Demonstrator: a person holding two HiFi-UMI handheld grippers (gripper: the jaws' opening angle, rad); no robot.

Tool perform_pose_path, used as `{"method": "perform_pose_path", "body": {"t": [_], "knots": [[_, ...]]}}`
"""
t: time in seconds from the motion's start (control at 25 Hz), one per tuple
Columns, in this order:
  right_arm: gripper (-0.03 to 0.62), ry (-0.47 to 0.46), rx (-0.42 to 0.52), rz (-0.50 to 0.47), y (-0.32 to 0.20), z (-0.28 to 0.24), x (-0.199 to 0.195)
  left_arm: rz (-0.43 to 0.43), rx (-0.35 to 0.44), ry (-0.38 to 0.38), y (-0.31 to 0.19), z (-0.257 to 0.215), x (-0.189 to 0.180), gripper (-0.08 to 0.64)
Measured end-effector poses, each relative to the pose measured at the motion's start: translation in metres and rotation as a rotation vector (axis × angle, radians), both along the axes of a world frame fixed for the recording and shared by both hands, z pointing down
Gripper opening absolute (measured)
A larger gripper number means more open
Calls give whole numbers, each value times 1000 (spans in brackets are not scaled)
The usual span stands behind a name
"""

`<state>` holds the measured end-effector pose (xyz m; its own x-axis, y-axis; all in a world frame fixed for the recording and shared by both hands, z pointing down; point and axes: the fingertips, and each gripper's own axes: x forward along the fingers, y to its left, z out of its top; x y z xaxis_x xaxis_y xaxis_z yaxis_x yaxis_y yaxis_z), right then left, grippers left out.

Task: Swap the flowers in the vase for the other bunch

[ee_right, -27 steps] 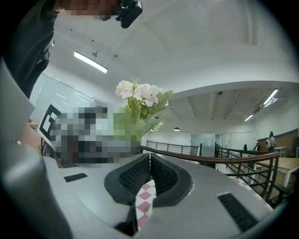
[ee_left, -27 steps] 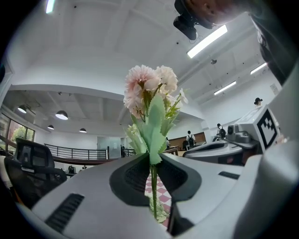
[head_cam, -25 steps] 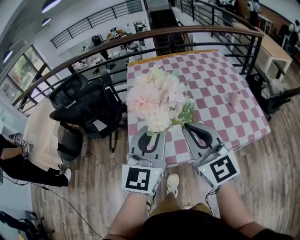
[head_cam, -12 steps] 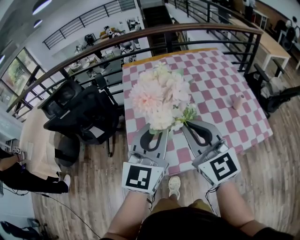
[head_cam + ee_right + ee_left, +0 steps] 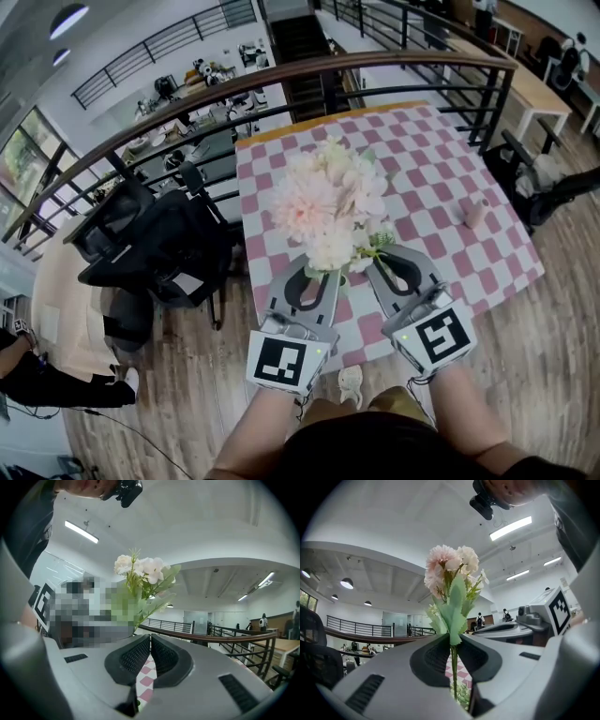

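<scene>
Two flower bunches hang over the near edge of the pink-and-white checked table point(image 5: 441, 159). My left gripper point(image 5: 323, 274) point(image 5: 453, 639) is shut on the thin green stem of the pink bunch point(image 5: 314, 202) point(image 5: 449, 566), which stands upright above its jaws. Beside it, my right gripper point(image 5: 377, 259) point(image 5: 150, 641) is shut on the white bunch point(image 5: 370, 230) point(image 5: 140, 569), whose stem is mostly hidden between the pads. A small pink vase point(image 5: 475, 214) stands on the table's right part, well clear of both grippers; whether it holds anything I cannot tell.
A black office chair point(image 5: 155, 246) stands left of the table on the wooden floor. A dark railing with a wooden rail point(image 5: 375, 67) runs behind the table. Another desk point(image 5: 539, 94) is at the far right.
Both grippers have moved forward together with their bunches, further over the table's near edge. The chair and railing have slid left in the head view. Both grips are unchanged.
</scene>
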<state>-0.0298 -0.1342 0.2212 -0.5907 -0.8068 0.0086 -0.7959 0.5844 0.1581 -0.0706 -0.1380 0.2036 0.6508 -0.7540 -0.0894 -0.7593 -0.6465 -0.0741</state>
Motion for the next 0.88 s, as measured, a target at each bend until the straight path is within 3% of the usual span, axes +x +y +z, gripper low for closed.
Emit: {"method": "perform_pose_path", "body": {"t": [0.88], "knots": [[35, 1, -82, 17, -42, 36, 11, 51, -92, 8, -44, 38, 13, 52]]}}
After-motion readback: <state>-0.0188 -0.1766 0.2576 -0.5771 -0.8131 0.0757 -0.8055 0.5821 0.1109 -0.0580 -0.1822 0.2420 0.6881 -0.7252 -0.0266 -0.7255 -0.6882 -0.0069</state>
